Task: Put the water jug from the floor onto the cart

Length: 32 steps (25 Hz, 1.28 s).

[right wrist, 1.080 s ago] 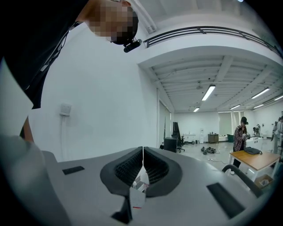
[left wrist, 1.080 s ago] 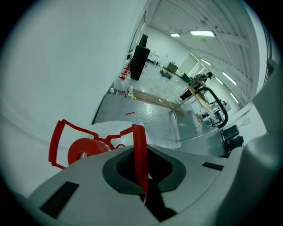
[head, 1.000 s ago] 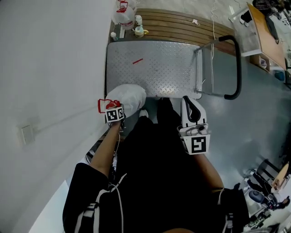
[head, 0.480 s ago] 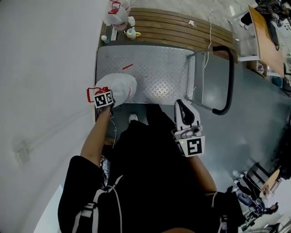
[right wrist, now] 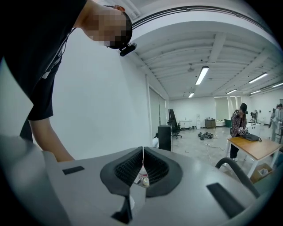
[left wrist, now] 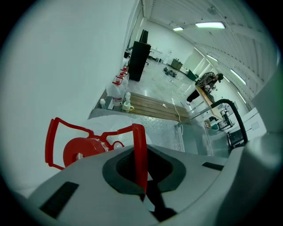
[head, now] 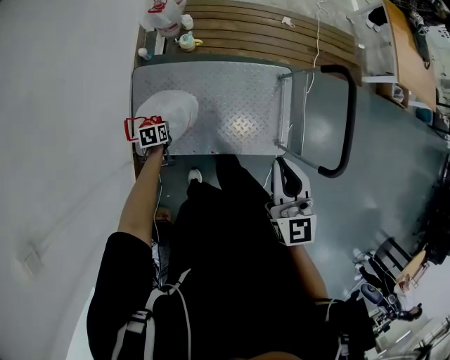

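A white water jug (head: pixel 172 111) with a red cap (left wrist: pixel 82 152) hangs over the near-left corner of the cart's steel deck (head: pixel 232 105). My left gripper (head: pixel 149 131) is shut on the jug's red carry handle (left wrist: pixel 140 154), which runs straight down between the jaws. It points steeply down, next to the white wall. My right gripper (head: pixel 292 190) is shut with nothing in it. It is held near the person's body, short of the cart's near-right corner. In the right gripper view the right gripper (right wrist: pixel 142 170) shows its pads pressed together.
The cart's black push handle (head: pixel 344 119) stands up at the deck's right side. Beyond the deck lies a wooden slatted platform (head: pixel 281 31), with another jug (head: pixel 163 17) and small bottles by the wall. A wooden desk (head: pixel 415 49) stands far right.
My left gripper has carried the jug forward, from just before the cart's near edge to over its near-left corner. My right gripper has come forward with it, still shut.
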{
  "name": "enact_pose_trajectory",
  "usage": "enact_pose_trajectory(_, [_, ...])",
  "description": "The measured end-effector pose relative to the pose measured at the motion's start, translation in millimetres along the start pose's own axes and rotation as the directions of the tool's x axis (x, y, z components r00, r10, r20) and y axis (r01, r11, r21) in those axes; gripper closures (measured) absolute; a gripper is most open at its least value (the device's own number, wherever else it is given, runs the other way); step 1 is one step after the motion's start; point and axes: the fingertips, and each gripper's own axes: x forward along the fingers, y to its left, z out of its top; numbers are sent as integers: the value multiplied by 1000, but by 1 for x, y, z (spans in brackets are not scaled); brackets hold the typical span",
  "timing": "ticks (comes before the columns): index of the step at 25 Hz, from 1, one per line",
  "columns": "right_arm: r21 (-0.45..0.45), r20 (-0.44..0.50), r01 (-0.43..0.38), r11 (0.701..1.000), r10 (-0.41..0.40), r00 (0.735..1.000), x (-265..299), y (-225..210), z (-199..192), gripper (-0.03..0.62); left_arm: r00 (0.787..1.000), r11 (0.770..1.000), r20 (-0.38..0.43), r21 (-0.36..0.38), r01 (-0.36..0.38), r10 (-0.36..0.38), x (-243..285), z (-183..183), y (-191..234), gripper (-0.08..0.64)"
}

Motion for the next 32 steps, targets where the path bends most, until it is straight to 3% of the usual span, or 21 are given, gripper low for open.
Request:
enact_pose_trajectory(6, [-5, -16, 21, 1000, -21, 1000, -9, -23, -9, 572, 996, 997, 49, -17, 74, -73, 19, 3, -40, 534])
enact_pose_trajectory(11, [8, 11, -1, 1000, 0, 1000, -9, -25, -9, 572, 983, 970, 114, -179, 165, -146, 26, 6, -57, 421])
enact_pose_trajectory(14, [12, 23, 5, 1000, -6, 1000, -11, -28, -13, 572, 966, 951, 149, -197, 239, -212, 24, 6, -69, 394])
enact_pose_trajectory(18, [24, 39, -9, 1000, 8, 999, -14, -39, -18, 572, 960, 955, 210, -193, 224, -183, 8, -2, -72, 377])
enact_pose_trajectory(23, [32, 58, -29, 999, 28, 998, -14, -54, -20, 574, 953, 969, 250, -134, 209, -171, -23, -5, -88, 377])
enact_pose_trajectory(26, [33, 81, -61, 998, 59, 995, -13, -55, -13, 574, 938, 973, 294, -82, 216, -183, -58, -1, -112, 377])
enact_pose_trajectory(30, [94, 83, -80, 992, 72, 994, -10, -56, -11, 572, 883, 980, 427, 102, 169, -196, -120, 12, -165, 460])
enact_pose_trajectory(32, [108, 84, -100, 989, 91, 992, -8, -50, -12, 572, 843, 978, 499, 135, 157, -204, -147, 19, -186, 498])
